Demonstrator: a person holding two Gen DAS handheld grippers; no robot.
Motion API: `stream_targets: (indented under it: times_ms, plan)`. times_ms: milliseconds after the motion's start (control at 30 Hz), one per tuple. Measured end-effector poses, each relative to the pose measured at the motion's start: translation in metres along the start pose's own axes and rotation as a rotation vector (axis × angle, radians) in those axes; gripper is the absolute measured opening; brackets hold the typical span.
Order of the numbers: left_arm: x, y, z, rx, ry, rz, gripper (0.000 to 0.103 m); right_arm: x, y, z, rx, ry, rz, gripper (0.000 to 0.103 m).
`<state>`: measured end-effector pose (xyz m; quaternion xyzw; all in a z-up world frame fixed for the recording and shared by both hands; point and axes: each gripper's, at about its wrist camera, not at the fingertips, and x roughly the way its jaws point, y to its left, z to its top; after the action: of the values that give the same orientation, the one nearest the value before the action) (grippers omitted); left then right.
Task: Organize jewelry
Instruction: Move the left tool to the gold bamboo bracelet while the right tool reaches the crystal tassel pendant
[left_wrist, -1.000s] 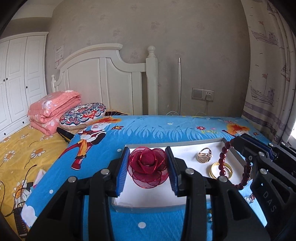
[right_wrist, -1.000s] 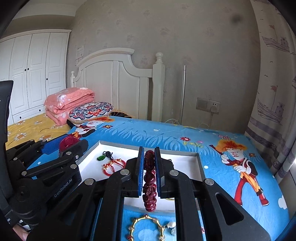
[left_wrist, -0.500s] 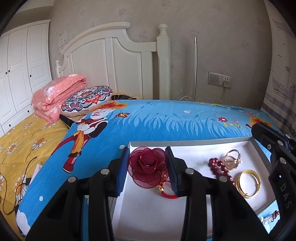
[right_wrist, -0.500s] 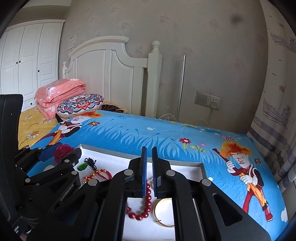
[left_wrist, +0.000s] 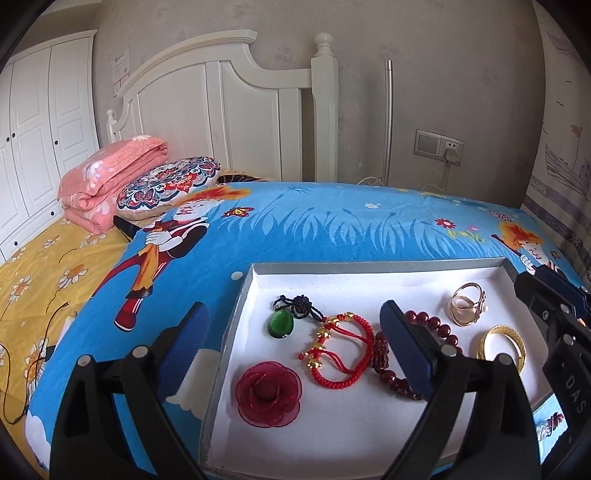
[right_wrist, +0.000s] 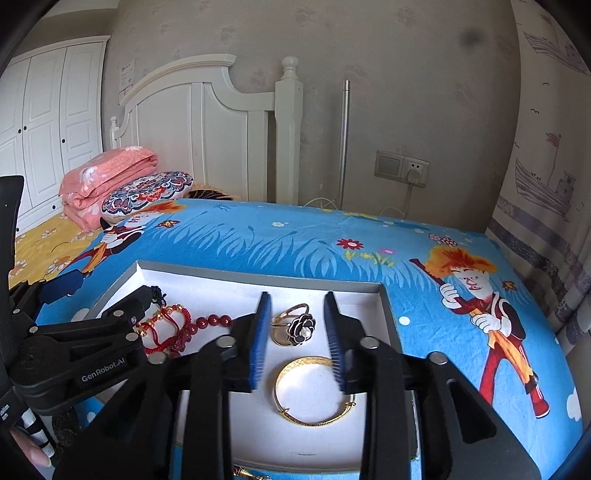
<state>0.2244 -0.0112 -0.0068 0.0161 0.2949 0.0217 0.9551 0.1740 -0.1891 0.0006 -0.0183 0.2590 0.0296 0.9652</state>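
**Both grippers releasing over the tray — nothing held**

Landmark: the shallow white cardboard tray with grey walls (left_wrist: 236, 317), lying on the blue cartoon-print bedspread (left_wrist: 332, 229).

Nearest the cameras, the left gripper (left_wrist: 291, 343) has its jaws opening and already spread wide; nothing is gripped. Its left finger hangs outside the tray's left wall, its right finger over the tray floor. Below and between them, the dark red gauze rose (left_wrist: 268, 393) lies free in the tray's near-left corner. The right gripper (right_wrist: 297, 341) is also opening, about half spread, with no pad contact; the thin gold bangle (right_wrist: 314, 391) lies on the tray floor beneath it.

Mid-tray: a red braided cord bracelet with gold beads (left_wrist: 338, 349), a dark red bead bracelet (left_wrist: 428, 332) and a green teardrop pendant on black cord (left_wrist: 281, 323). Toward the far right sits a gold ring with a black flower (right_wrist: 295, 328).

Judgement: finish the release fully, then lift straight up — a sideways exit risks snagging cords or striking the left wall.

Clearance: the tray's far strip is bare; bedspread beyond all walls is open.
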Motion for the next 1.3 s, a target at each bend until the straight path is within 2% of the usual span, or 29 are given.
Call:
stream_targets:
  times_ms: [200,433,600,1033,1300]
  plan:
    - [-0.013,0.001,-0.007,0.006,-0.030,0.009,0.098,-0.019,-0.014,-0.014,-0.007,-0.002,-0.008,0.049]
    - [-0.042,0.000,-0.024,-0.012,-0.054,-0.023,0.098,-0.047,-0.030,-0.037,0.020,0.016,0.008,0.049]
    - [-0.065,-0.004,-0.038,-0.020,-0.065,-0.049,0.098,-0.070,-0.025,-0.058,-0.011,0.024,0.027,0.049]
    - [-0.093,-0.032,-0.089,0.074,-0.003,-0.106,0.098,-0.099,-0.012,-0.117,-0.056,0.063,0.079,0.049]
    - [-0.092,-0.050,-0.102,0.107,0.033,-0.144,0.098,-0.106,-0.025,-0.124,-0.012,0.045,0.068,0.049]
